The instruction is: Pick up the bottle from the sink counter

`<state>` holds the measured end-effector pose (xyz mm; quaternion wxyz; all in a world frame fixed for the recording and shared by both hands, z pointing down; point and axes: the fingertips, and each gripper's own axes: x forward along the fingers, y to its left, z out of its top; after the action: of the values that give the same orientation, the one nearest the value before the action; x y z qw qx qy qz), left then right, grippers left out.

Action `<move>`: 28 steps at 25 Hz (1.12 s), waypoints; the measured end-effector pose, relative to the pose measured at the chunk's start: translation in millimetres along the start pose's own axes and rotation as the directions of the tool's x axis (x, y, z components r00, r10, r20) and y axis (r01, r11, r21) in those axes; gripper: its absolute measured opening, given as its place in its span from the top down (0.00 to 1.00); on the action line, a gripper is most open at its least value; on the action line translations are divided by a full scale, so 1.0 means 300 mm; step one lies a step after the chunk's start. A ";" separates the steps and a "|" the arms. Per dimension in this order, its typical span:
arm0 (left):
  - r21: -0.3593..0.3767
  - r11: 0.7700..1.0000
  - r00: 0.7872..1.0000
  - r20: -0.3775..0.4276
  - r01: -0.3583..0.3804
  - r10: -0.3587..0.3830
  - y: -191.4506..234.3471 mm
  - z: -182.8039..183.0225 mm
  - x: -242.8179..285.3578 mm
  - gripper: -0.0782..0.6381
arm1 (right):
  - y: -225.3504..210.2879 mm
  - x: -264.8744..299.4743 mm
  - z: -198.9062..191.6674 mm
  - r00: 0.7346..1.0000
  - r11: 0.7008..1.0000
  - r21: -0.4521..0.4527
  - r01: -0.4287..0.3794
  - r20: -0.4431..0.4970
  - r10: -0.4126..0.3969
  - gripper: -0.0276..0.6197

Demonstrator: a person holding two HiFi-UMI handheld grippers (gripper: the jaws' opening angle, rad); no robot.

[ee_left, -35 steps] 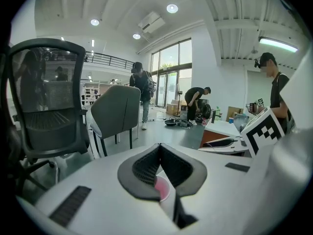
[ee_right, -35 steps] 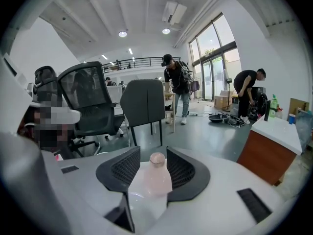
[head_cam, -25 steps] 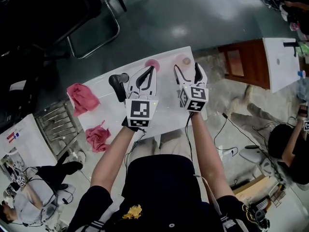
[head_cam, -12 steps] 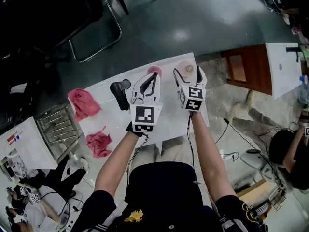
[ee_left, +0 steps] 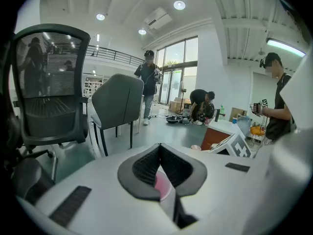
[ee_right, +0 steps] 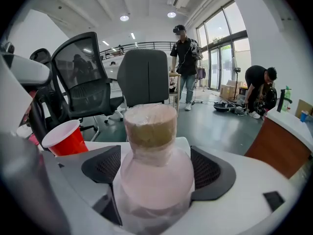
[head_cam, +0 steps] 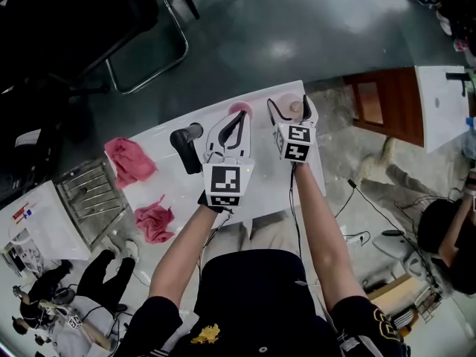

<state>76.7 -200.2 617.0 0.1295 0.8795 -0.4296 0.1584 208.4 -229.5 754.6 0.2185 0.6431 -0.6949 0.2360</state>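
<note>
The bottle has a round pale pink body and a cork stopper under clear wrap; it stands upright near the far right edge of the white counter. My right gripper is open, its jaws have just been opening, and the bottle stands between the two dark pads. In the head view the right gripper reaches round the bottle. My left gripper hovers just left of it, shut and empty, tips meeting.
A red cup stands left of the bottle, beyond my left gripper. A black faucet rises at the counter's left, with two pink cloths and a metal rack further left. Office chairs stand beyond the counter.
My right gripper has sunk and moved forward, so its jaws now flank the bottle instead of standing short of it. The left gripper has stayed where it was.
</note>
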 end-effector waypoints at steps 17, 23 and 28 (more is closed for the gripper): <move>-0.012 1.000 1.000 -0.005 -0.006 0.006 0.004 0.006 0.006 0.87 | -0.016 0.037 0.004 0.995 0.993 -0.061 0.097 -0.018 -0.098 0.29; -0.013 1.000 1.000 -0.002 0.002 -0.002 -0.026 0.015 0.000 0.87 | -0.010 0.036 0.015 0.995 0.993 -0.068 0.095 -0.003 -0.096 0.29; -0.017 1.000 1.000 0.002 0.005 -0.005 -0.046 0.013 -0.029 0.87 | -0.012 0.033 0.012 0.995 0.993 -0.070 0.097 0.000 -0.097 0.29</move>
<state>83.2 -187.1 608.8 0.1370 0.8797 -0.4287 0.1536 211.1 -239.8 757.9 0.2535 0.6677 -0.6703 0.2016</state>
